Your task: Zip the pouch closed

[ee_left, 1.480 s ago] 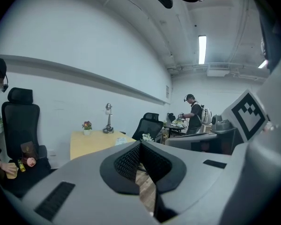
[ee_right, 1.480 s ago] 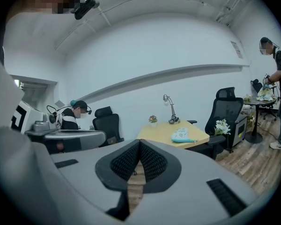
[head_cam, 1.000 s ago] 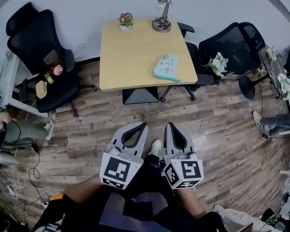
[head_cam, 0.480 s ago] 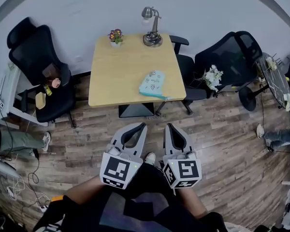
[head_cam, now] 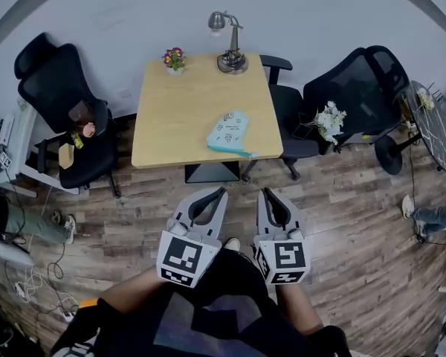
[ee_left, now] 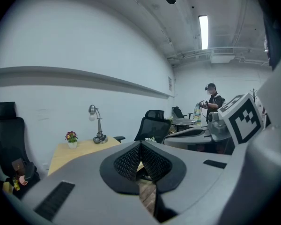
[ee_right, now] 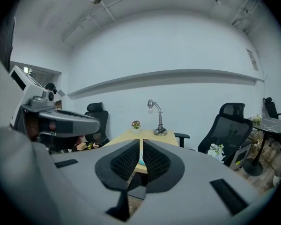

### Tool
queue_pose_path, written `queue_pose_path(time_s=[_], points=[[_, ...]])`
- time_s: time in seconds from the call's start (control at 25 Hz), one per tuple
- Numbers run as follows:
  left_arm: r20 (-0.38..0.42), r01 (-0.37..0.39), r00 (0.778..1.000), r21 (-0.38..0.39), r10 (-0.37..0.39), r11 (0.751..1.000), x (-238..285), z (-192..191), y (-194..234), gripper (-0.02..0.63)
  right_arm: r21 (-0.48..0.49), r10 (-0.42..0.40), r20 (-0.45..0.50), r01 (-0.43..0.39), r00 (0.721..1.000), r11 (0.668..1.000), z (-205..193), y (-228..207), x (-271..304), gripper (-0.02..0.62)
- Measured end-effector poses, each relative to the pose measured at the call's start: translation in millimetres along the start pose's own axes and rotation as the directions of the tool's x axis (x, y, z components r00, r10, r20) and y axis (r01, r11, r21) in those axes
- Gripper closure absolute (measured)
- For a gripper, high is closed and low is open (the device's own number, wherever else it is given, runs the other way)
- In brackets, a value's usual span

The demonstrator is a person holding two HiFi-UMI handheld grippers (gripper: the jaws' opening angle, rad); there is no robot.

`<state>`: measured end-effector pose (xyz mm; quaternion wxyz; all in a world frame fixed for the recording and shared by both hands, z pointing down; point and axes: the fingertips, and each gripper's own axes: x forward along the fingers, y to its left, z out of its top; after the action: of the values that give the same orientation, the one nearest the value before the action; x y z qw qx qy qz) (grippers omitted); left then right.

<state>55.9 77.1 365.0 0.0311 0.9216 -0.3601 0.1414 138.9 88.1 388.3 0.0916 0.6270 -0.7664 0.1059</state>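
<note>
A pale blue-green pouch [head_cam: 229, 132] with small printed pictures lies on the wooden table [head_cam: 178, 110], near its front right corner. Both grippers hang over the plank floor, short of the table and well apart from the pouch. My left gripper [head_cam: 221, 192] has its jaws together with nothing between them; in the left gripper view its tips [ee_left: 141, 144] meet. My right gripper [head_cam: 262, 193] is shut and empty too, its pads [ee_right: 130, 159] nearly touching in the right gripper view. A sliver of the pouch [ee_right: 141, 163] shows between those pads.
A desk lamp [head_cam: 229, 47] and a small flower pot [head_cam: 173, 58] stand at the table's far edge. Black office chairs stand left [head_cam: 67, 117] and right [head_cam: 357, 95] of it. A person [ee_left: 211, 100] stands far off in the left gripper view. Cables [head_cam: 30, 288] lie on the floor at left.
The table and pouch have shifted left and slightly nearer in the head view as I moved. Both grippers stay shut, side by side.
</note>
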Motion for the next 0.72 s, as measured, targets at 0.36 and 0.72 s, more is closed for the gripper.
queue_pose_path(time_s=[0.36, 0.72], points=[[-0.042, 0.039, 0.998, -0.034, -0.040, 0.999, 25.6, -20.1, 20.1, 0.595, -0.048, -0.025, -0.109, 0.020, 0.994, 0.999, -20.7, -10.5, 36.0, 0.577], [-0.041, 0.132, 0.990, -0.022, -0.133, 0.991, 56.9, -17.5, 59.0, 0.596, -0.055, -0.103, -0.178, 0.095, 0.979, 0.994, -19.8, -13.2, 78.2, 0.577]])
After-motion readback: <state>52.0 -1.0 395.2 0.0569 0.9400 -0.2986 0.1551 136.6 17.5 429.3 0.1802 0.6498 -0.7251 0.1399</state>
